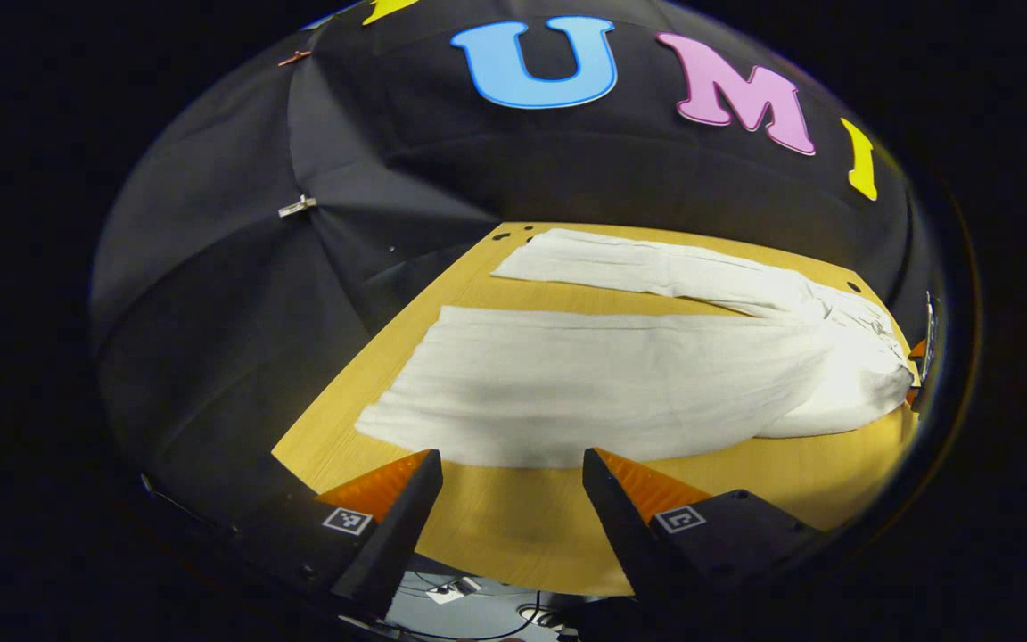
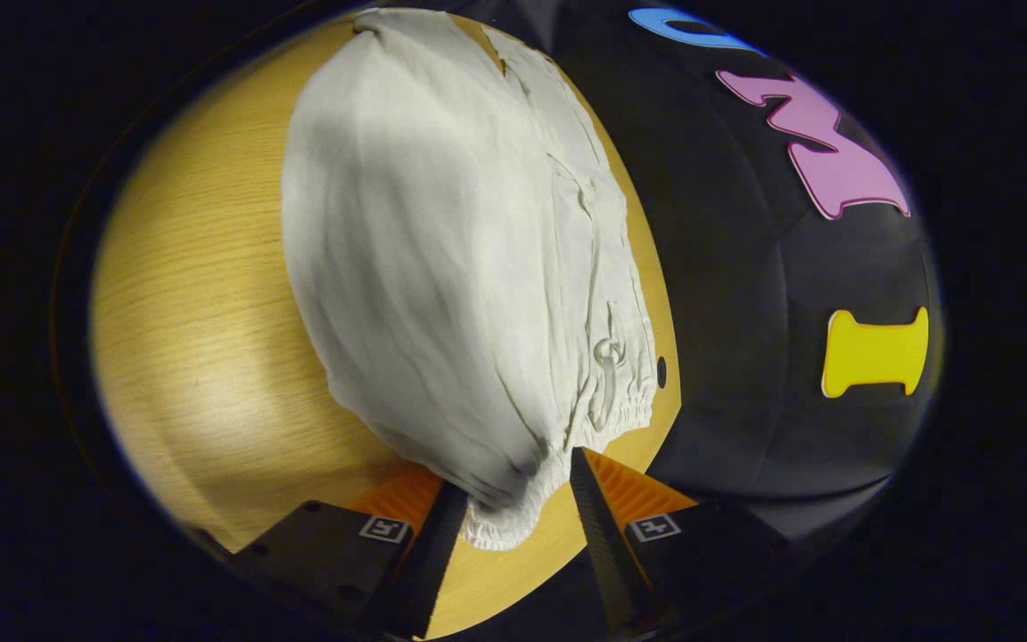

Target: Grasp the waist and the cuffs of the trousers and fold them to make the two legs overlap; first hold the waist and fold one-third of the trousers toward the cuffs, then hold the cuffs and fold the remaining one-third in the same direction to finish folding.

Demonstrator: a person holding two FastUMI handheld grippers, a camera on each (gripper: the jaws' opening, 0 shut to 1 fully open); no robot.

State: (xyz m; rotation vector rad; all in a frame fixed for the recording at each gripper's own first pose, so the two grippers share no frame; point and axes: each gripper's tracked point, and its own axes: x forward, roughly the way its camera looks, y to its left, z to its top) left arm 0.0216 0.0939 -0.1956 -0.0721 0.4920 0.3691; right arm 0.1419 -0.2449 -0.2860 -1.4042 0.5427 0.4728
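Observation:
Pale cream trousers [image 1: 620, 383] lie flat on the wooden table [image 1: 496, 535], both legs spread apart toward the left and the waist at the right. My left gripper [image 1: 511, 464] is open, its tips just short of the near leg's long edge, nothing between them. In the right gripper view the trousers [image 2: 442, 250] stretch away from me. The gathered waistband [image 2: 513, 522] with its drawstring [image 2: 607, 357] lies at the near end. My right gripper [image 2: 518, 473] is open, with the waistband's corner lying between its fingers, and they do not press on it.
Black cloth walls close in behind the table and at its left [image 1: 237, 294]. The table's right edge runs close beside the waistband [image 2: 669, 419], with a small hole [image 2: 661, 372] near it. Bare wood [image 2: 193, 312] lies left of the trousers. Cables lie on the floor [image 1: 478, 606] below the front edge.

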